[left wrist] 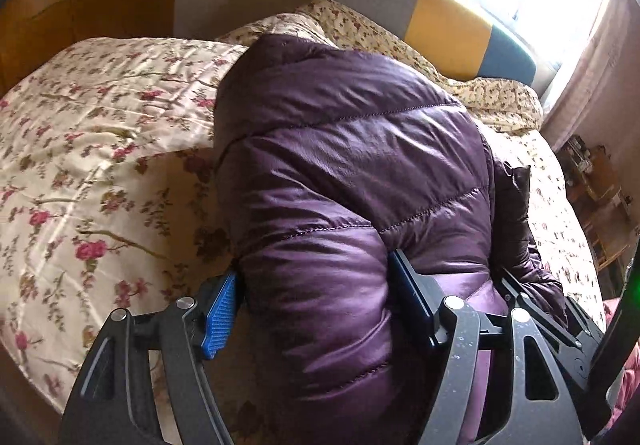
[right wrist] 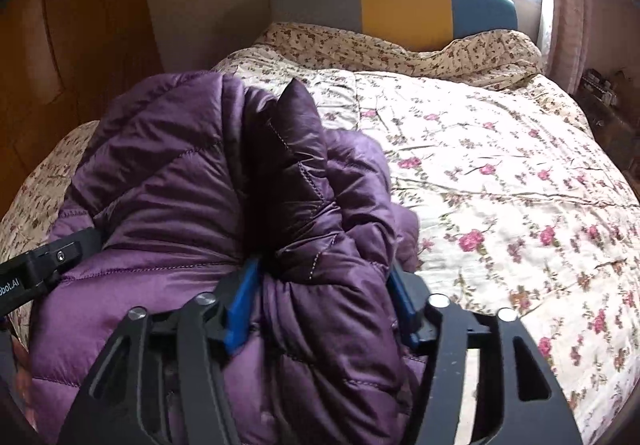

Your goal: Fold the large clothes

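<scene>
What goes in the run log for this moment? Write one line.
left gripper: fingers apart, jacket between | right gripper: fingers apart, jacket between | jacket bunched on bed

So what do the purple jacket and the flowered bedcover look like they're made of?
Purple jacket: looks like thin glossy synthetic shell, nylon or polyester, over puffy fill; it shows sheen, stitched quilt lines and plump sections. Flowered bedcover: smooth woven cloth with a slight satin shine and fine creases, possibly cotton sateen or polyester; can't tell which.

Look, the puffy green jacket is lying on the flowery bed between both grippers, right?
Not green: the puffy jacket is purple, as both wrist views show. The rest holds: it lies on the flowery bed, with folds between the jaws of the left gripper and right gripper.
</scene>
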{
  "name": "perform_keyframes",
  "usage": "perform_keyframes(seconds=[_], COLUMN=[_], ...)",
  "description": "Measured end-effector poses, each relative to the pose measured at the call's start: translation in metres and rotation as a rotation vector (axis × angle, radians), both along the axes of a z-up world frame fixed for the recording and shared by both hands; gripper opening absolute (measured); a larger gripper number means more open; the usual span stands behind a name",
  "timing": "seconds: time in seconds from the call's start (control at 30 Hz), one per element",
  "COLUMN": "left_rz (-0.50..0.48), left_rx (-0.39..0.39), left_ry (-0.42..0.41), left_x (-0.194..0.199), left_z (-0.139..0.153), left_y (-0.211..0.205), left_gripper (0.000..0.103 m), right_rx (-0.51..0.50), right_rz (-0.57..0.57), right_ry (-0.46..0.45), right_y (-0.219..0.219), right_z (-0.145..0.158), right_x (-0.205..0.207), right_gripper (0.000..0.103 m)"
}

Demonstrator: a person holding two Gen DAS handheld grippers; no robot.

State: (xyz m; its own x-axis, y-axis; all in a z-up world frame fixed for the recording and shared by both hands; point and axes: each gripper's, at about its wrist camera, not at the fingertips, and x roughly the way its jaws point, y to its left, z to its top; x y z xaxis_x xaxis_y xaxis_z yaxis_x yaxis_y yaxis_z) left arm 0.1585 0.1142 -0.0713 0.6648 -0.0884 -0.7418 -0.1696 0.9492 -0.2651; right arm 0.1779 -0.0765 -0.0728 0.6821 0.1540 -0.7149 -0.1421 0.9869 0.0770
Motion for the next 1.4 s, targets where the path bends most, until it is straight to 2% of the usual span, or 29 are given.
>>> perform_keyframes(seconds=[0.2, 0.3, 0.37, 0.7, 0.93, 1.17, 1.4], left_rz=[0.037, 0.051, 0.055, 0.026, 0.007, -0.012, -0.030], left_rx=[0.040, 0.065, 0.078, 0.097, 0.102, 0.103, 0.115], left_ry=[-0.033, -0.055, -0.073, -0.123, -0.132, -0.123, -0.069], left_x=[-0.009, -0.012, -0.014, -0.014, -0.010, -0.002, 0.014], left_z=[0.016, 0.024, 0.030, 0.044, 0.047, 0.044, 0.021], left_y=[0.003, 0.003, 0.001, -0.011, -0.020, -0.026, -0.034], left_gripper=[0.070, 0.070, 0.078, 0.079, 0.079, 0.078, 0.078], right_rx=[-0.056, -0.073, -0.083, -0.119, -0.140, -0.161, -0.161], right_rz=[-0.009, -0.014, -0.022, -0.025, -0.024, -0.039, -0.051], right_ry=[-0.049, -0.057, -0.068, -0.107, -0.082, -0.040, 0.001], right_y=[0.006, 0.010, 0.011, 0.020, 0.020, 0.012, 0.004], right_z=[0.021, 0.031, 0.038, 0.059, 0.054, 0.035, 0.006], right_x=[-0.010, -0.012, -0.013, -0.003, 0.007, 0.024, 0.038], right_gripper=[0.072, 0.072, 0.072, 0.070, 0.068, 0.068, 0.068])
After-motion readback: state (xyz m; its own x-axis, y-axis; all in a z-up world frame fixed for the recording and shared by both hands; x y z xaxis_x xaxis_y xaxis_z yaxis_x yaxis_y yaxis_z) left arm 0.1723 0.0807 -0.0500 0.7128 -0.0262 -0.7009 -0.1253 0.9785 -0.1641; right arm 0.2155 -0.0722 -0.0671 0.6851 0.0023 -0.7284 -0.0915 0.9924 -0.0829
